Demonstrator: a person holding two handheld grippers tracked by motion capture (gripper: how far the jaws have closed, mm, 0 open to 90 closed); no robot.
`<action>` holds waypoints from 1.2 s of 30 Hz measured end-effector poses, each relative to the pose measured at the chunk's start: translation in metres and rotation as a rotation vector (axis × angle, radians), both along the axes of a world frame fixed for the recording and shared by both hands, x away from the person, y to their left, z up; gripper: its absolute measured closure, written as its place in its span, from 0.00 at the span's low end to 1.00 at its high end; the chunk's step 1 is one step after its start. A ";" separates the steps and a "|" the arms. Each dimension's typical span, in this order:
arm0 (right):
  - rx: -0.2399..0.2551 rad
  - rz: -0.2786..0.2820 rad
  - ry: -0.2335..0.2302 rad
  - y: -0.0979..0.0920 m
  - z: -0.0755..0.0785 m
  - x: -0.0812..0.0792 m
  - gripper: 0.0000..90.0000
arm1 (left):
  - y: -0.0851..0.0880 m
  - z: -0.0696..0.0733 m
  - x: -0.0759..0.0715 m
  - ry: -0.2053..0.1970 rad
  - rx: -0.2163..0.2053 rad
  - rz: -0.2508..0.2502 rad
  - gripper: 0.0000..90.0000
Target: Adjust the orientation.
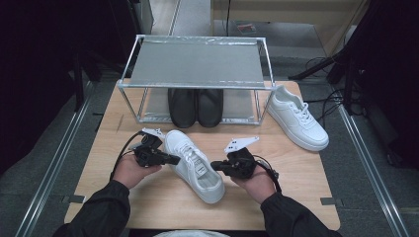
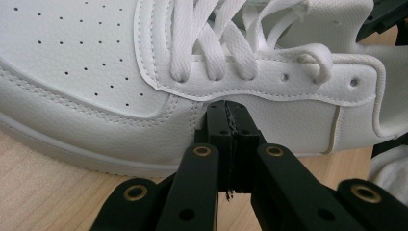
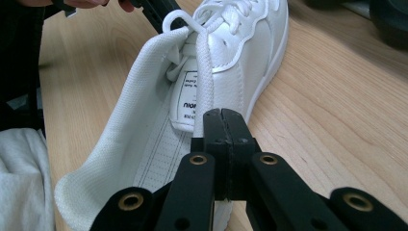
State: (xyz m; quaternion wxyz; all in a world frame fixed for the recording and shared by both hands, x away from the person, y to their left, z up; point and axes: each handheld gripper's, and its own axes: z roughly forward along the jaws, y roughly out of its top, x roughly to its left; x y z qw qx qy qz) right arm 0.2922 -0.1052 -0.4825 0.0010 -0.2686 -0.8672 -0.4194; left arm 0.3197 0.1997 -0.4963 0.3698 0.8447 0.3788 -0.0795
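Observation:
A white sneaker (image 1: pixel 193 167) lies on the wooden table (image 1: pixel 148 197) between my two grippers, toe towards the rack. My left gripper (image 1: pixel 176 160) is shut. In the left gripper view its tips (image 2: pixel 228 111) rest against the sneaker's side (image 2: pixel 120 77), just under the eyelets, with nothing seen between them. My right gripper (image 1: pixel 214 166) sits at the sneaker's heel opening. In the right gripper view it (image 3: pixel 223 118) is shut on a white lace (image 3: pixel 204 72) that runs taut from the top eyelets over the tongue label down to its tips.
A second white sneaker (image 1: pixel 297 118) lies at the table's right, beside a metal shoe rack (image 1: pixel 197 63). A pair of black shoes (image 1: pixel 195 106) stands on the rack's lower shelf. A person's dark sleeves come in at the bottom.

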 end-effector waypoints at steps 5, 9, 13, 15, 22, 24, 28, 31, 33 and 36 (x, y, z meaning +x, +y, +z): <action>0.011 0.019 0.023 0.001 -0.001 -0.004 1.00 | -0.002 0.000 0.004 -0.010 -0.001 0.008 1.00; 0.002 0.003 0.004 0.004 -0.001 -0.011 1.00 | -0.003 -0.001 0.008 0.008 -0.014 0.004 1.00; 0.002 -0.009 -0.001 0.006 -0.001 -0.013 1.00 | -0.002 -0.001 0.011 0.019 -0.012 -0.005 1.00; 0.008 -0.008 0.013 0.005 -0.001 -0.012 1.00 | -0.003 -0.001 0.011 0.016 -0.019 0.001 1.00; 0.018 0.016 0.032 0.010 -0.002 -0.017 1.00 | -0.005 -0.001 0.013 0.018 -0.020 -0.003 1.00; 0.016 0.017 0.033 0.011 -0.002 -0.017 1.00 | -0.005 -0.001 0.013 0.023 -0.019 -0.003 1.00; 0.024 0.034 0.038 0.013 -0.003 -0.018 1.00 | -0.005 0.000 0.013 0.007 -0.017 0.012 0.99; 0.033 0.070 0.042 0.020 -0.005 -0.021 1.00 | -0.005 -0.001 0.015 0.001 -0.037 0.029 0.96; 0.019 0.083 0.021 0.023 -0.004 -0.023 1.00 | -0.006 -0.001 0.016 -0.003 -0.031 0.028 0.96; 0.016 0.090 0.018 0.023 -0.004 -0.022 0.99 | -0.006 0.000 0.016 -0.004 -0.030 0.030 0.96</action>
